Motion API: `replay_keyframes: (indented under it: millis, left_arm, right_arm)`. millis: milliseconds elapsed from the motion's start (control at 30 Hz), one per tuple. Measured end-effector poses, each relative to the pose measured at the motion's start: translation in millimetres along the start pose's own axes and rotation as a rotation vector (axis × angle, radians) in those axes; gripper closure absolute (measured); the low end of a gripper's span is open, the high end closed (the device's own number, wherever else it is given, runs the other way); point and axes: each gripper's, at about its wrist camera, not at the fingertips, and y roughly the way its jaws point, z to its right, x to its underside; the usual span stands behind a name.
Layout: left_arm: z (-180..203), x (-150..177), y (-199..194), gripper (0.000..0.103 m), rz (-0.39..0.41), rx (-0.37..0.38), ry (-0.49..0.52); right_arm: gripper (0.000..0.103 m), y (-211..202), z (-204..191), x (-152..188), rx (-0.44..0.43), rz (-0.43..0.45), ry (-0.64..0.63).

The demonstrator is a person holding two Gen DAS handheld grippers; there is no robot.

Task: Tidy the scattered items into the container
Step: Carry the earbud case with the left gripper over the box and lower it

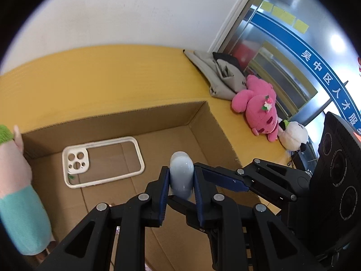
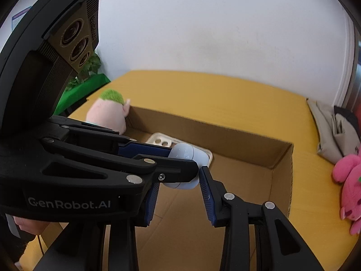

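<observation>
My left gripper (image 1: 181, 178) is shut on a pale blue earbud case (image 1: 181, 176) and holds it above the floor of an open cardboard box (image 1: 209, 122). A cream phone case (image 1: 102, 161) lies flat inside the box. In the right wrist view the left gripper reaches in from the left with the earbud case (image 2: 188, 153), just beyond my right gripper (image 2: 179, 194), which is open and empty over the box (image 2: 279, 169). The phone case (image 2: 161, 142) shows partly behind the left gripper's fingers.
A pink plush (image 1: 259, 106), a white plush (image 1: 293, 135) and a folded grey bag (image 1: 218, 76) lie on the yellow table (image 1: 101, 79) right of the box. A green-haired plush doll (image 2: 108, 110) leans at the box's left end. A white wall stands behind.
</observation>
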Motion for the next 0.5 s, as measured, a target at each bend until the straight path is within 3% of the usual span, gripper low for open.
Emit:
replay_keyframes:
  millis: [500]
  left_arm:
    - [-21,20,52,0.083,-0.148,0.046,-0.094]
  right_arm:
    - [0.064,41,14,28,-0.020,-0.215,0.091]
